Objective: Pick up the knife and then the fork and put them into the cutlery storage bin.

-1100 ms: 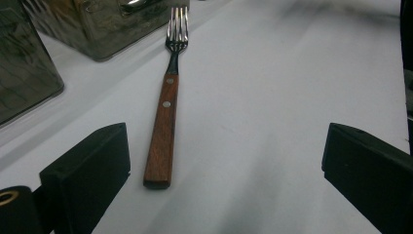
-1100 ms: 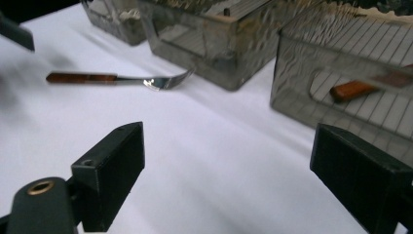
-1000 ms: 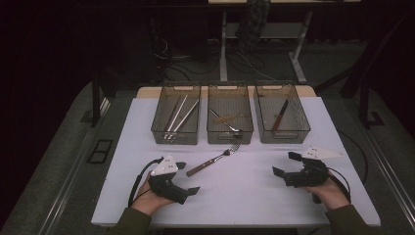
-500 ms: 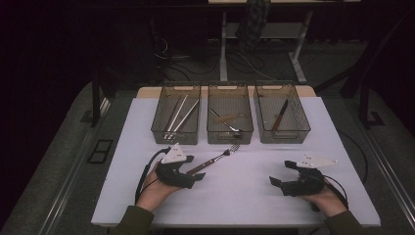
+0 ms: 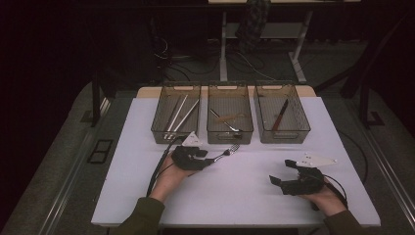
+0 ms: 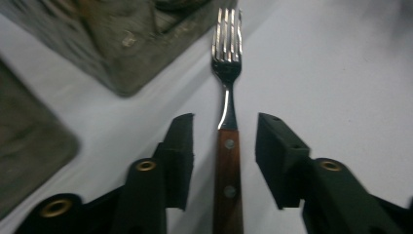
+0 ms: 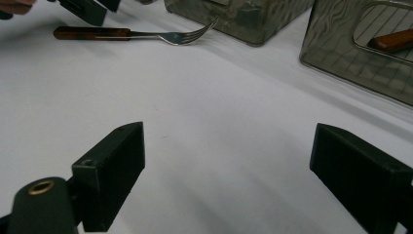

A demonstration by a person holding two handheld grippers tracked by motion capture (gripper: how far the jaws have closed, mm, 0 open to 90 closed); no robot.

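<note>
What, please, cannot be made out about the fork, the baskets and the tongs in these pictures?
- Wooden-handled steel fork: handle end cut off by the bottom edge, left gripper view.
- Middle wire-mesh basket: contents too small, high view.
- Left black tongs: gap to fork too small, high view.

Camera setup: one fixed overhead, two riding on the grippers.

The white surface is seen whole from above the near edge, looking forward and down, from far off. The left gripper view is set low and very close, aimed along the fork toward the trays. The right gripper view is set low, skimming the surface. The fork and tray fronts are shared by all three.
</note>
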